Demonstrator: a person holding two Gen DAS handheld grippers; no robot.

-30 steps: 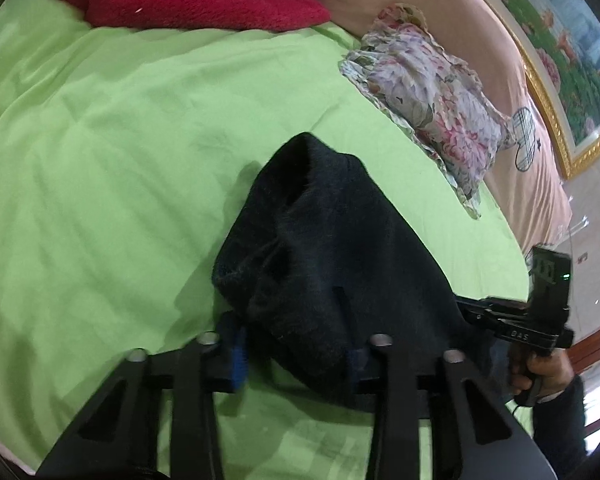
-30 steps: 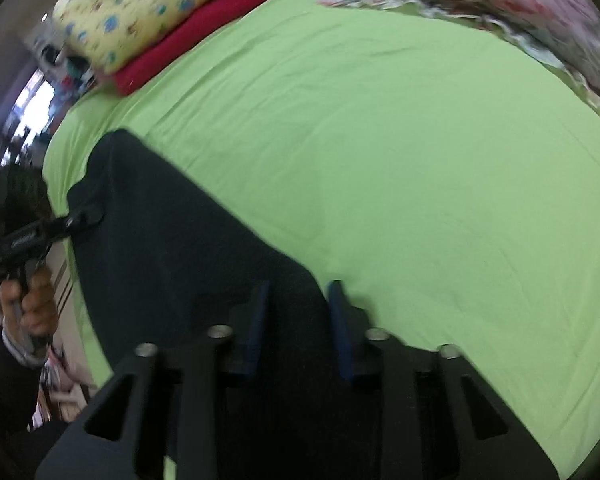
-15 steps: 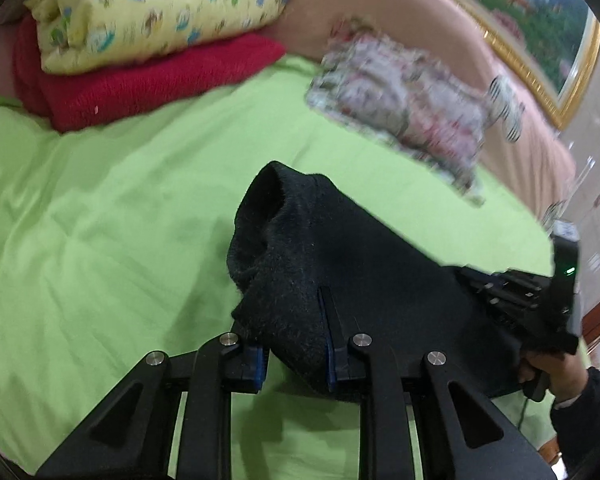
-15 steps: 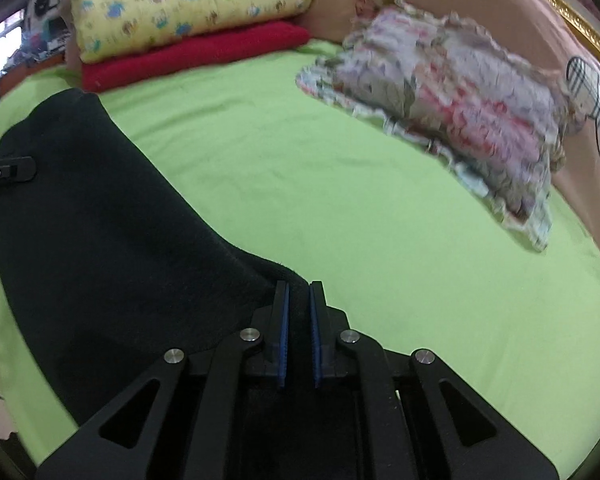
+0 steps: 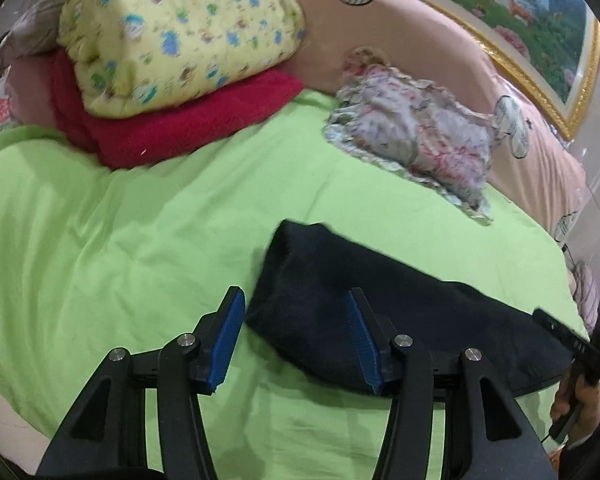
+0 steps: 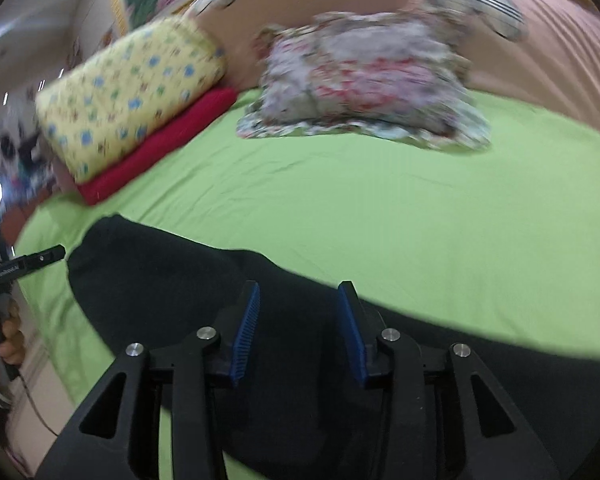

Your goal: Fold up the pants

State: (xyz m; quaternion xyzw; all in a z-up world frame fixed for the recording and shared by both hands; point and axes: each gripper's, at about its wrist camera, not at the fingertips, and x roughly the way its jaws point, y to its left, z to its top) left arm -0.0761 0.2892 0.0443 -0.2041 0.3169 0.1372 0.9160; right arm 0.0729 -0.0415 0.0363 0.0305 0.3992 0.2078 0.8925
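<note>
The black pants (image 5: 400, 312) lie flat on the green bed sheet (image 5: 119, 248) as a long folded strip. My left gripper (image 5: 295, 338) is open, its blue pads either side of the pants' near left end, holding nothing. In the right wrist view the pants (image 6: 171, 280) stretch across the near part of the sheet (image 6: 380, 220). My right gripper (image 6: 297, 332) is open just above the cloth and holds nothing. The other gripper shows at the far edge of each view.
A yellow patterned pillow (image 5: 171, 28) lies on a red blanket (image 5: 179, 120) at the back left. A floral pillow (image 5: 416, 140) lies at the back right against the pink headboard (image 5: 380, 32). A framed picture (image 5: 520, 8) hangs behind.
Both grippers were shut on the pants half a second ago and have opened. The raised left end of the pants has dropped flat onto the sheet. Both grippers have pulled back.
</note>
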